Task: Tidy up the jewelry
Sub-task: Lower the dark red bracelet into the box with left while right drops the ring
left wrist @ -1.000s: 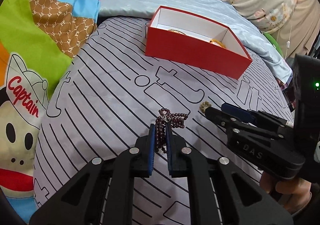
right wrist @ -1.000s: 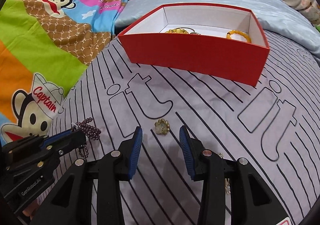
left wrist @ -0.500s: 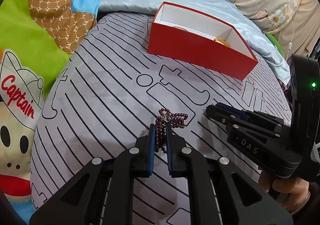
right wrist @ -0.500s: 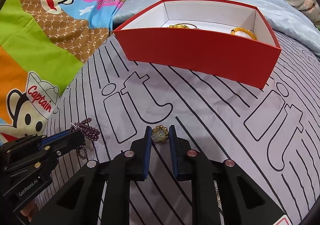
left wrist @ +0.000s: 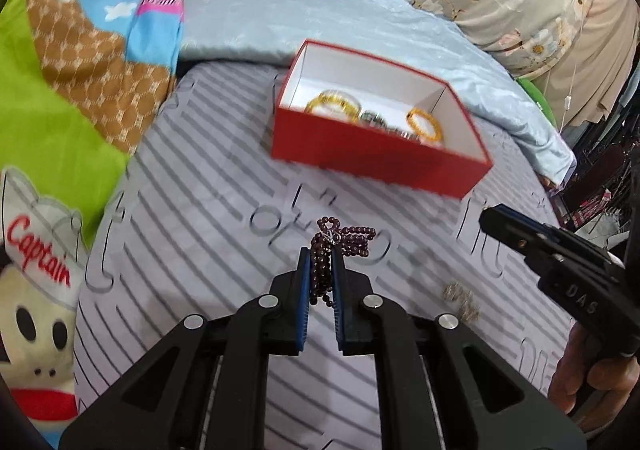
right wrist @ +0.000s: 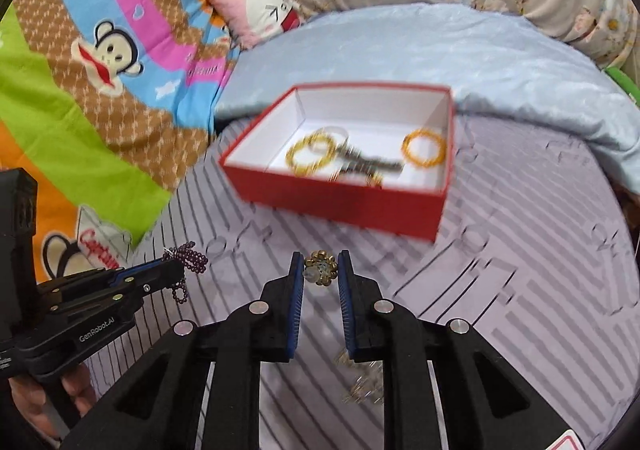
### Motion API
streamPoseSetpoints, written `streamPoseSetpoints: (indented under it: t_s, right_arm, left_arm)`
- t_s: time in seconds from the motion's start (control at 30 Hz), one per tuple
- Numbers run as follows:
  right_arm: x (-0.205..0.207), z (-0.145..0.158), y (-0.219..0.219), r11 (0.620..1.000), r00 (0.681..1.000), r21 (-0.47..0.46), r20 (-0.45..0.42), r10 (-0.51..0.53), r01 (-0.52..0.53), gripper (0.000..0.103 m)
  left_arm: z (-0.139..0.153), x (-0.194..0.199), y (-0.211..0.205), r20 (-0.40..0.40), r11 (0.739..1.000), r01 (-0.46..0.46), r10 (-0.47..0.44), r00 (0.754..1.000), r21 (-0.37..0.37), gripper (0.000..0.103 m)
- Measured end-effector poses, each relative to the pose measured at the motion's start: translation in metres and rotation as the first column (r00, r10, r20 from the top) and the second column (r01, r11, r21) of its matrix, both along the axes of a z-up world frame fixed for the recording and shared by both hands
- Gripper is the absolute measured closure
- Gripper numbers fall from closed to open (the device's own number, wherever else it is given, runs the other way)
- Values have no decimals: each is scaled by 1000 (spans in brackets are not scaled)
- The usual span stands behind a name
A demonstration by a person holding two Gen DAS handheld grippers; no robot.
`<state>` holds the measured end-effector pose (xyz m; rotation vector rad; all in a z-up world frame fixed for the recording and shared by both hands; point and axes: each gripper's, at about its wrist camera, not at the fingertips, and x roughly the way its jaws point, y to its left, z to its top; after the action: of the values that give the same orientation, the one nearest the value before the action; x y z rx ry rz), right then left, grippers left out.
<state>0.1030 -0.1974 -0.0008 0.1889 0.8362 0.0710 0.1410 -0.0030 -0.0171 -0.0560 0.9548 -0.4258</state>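
the landmark for all positions is the red box (right wrist: 340, 206), which sits open on the striped bed cover (right wrist: 520, 290) and already contains two yellow bead bracelets (right wrist: 310, 154) and one orange bracelet (right wrist: 424, 148) beside a darker, blurred piece. on the near side of the red box and towards its left end, the left gripper (left wrist: 320, 278) is closed almost fully on a dark garnet bead strand (left wrist: 324, 270); the pads pinch several bunched loops, and the remaining beads fan out just past the fingertips towards the box. on the near side of the box, about level with its middle, the right gripper (right wrist: 320, 270) is closed on a small gold cluster ring (right wrist: 320, 270), held at the very tips of the pads. handling judgement: the bead strand is light, fully limp and likely to swing or snag, so a grip across several loops at once is preferable to a single thread. the ring is light, rigid, bumpy and small, so it can pivot or slip out of a tip hold; pressure should fall across its widest part. one more gold, chain-like piece (left wrist: 460, 298) lies loose on the cover, further from the box than both grippers; it appears thin and tangle-prone, but blur hides its details.
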Motion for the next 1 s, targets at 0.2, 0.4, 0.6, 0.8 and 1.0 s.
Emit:
streamPoseSetpoints:
  t_s: [0.2, 0.4, 0.6, 0.8, 1.0]
  right_arm:
    - [44, 38, -27, 999, 997, -23, 79, -22, 24, 87]
    - [110, 33, -46, 999, 997, -28, 69, -31, 33, 87]
    - [160, 1, -53, 999, 999, -31, 13, -30, 30, 87]
    - [180, -17, -50, 999, 1000, -32, -17, -23, 22, 86]
    - [176, -12, -44, 999, 1000, -41, 11, -26, 27, 76]
  left_arm:
    - [41, 47, -30, 78, 999, 34, -32, 996, -27, 94]
    - [52, 109, -71, 136, 999, 49, -49, 990, 7, 94]
    - [28, 160, -98, 108, 999, 41, -44, 993, 33, 94]
    - [3, 183, -106, 75, 998, 33, -37, 996, 51, 88]
    - [1, 183, -105, 84, 998, 11, -17, 996, 69, 85]
